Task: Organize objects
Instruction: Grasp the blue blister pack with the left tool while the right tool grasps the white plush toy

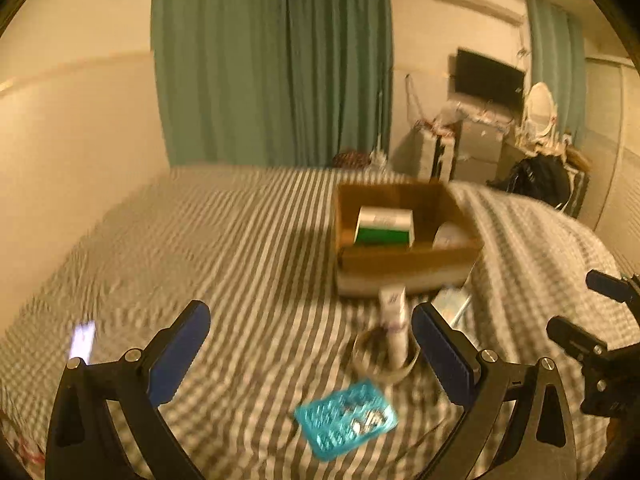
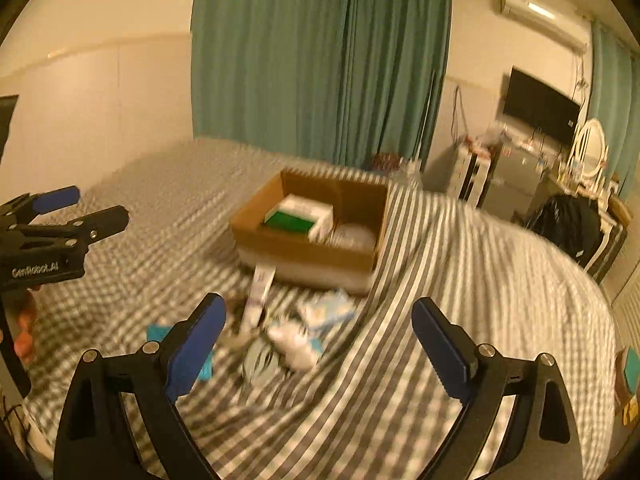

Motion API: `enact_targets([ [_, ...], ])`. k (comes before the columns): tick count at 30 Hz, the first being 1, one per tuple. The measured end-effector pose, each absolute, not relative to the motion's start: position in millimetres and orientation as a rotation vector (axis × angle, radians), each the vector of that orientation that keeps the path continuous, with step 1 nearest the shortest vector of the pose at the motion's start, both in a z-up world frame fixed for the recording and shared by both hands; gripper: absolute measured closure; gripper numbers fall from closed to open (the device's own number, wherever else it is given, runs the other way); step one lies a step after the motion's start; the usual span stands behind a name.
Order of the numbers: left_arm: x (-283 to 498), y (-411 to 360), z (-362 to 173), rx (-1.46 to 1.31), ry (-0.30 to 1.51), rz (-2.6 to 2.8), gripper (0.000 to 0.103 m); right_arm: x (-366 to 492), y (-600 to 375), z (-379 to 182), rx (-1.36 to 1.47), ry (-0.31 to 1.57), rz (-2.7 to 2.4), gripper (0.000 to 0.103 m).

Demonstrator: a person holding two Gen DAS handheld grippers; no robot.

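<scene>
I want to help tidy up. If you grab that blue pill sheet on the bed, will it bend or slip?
The blue blister pack looks thin and flat, so it is probably light and may flex somewhat. Lying flush on the soft striped bedding, it could be awkward to get fingers under. It looks unlikely to roll.

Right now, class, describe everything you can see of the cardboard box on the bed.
The cardboard box is brown, open-topped and shallow, sitting upright on the striped bedsheet. Its lower front looks pale. Inside lie a green-and-white carton and a blurred white object. A folded blanket presses its right side; a white tube lies just before it.
</scene>
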State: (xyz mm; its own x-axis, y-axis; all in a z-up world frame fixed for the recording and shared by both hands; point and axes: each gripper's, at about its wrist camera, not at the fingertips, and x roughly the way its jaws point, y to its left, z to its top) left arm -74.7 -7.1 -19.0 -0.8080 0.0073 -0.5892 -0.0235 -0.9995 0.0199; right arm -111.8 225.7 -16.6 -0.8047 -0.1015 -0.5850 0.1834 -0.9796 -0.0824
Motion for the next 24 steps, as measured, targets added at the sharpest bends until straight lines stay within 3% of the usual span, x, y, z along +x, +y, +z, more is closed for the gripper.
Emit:
enact_targets([
  [10, -90, -8, -141, -1.349, 0.02, 2.808, 0.0, -145, 223, -90, 1.149, 0.187, -2.746, 0.009],
  [21, -113, 32, -180, -1.451, 0.124, 2.63, 0.0, -193, 213, -130, 1.409, 0.238, -2.648, 0.01],
  [24, -123, 38, -187, -1.454, 0.144, 2.632, 0.0, -209, 206, -142, 1.466, 0.272, -2.606, 0.015],
])
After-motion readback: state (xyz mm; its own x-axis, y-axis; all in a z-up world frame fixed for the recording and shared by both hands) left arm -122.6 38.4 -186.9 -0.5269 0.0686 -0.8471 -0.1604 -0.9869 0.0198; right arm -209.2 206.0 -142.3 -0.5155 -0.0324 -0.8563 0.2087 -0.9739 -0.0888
